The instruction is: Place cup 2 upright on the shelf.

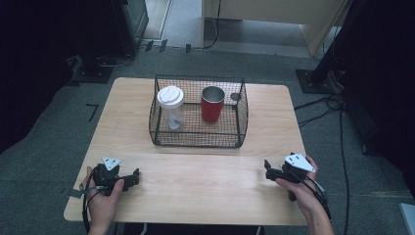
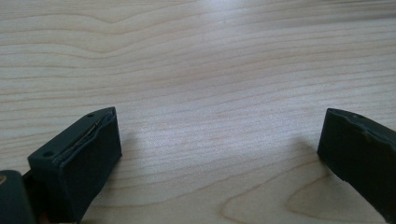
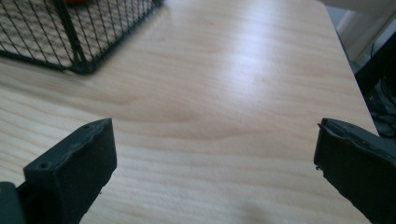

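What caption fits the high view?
Two open grippers, left and right, rest on a table before a basket.

— Any writing to read here, on the table (image 1: 195, 186) or on what stands in the wire basket (image 1: 198, 139)?

— None that can be made out. The red cup (image 1: 212, 104) at the basket's right shows a plain side, and the clear jar (image 1: 171, 108) at its left has a plain white lid; whether anything is printed on the jar's side is too small to tell.

— And the grey plates on the grippers at the near edge?

— Small dark dots on them, no letters or numbers legible. The bare wood in both gripper views carries no mark either.
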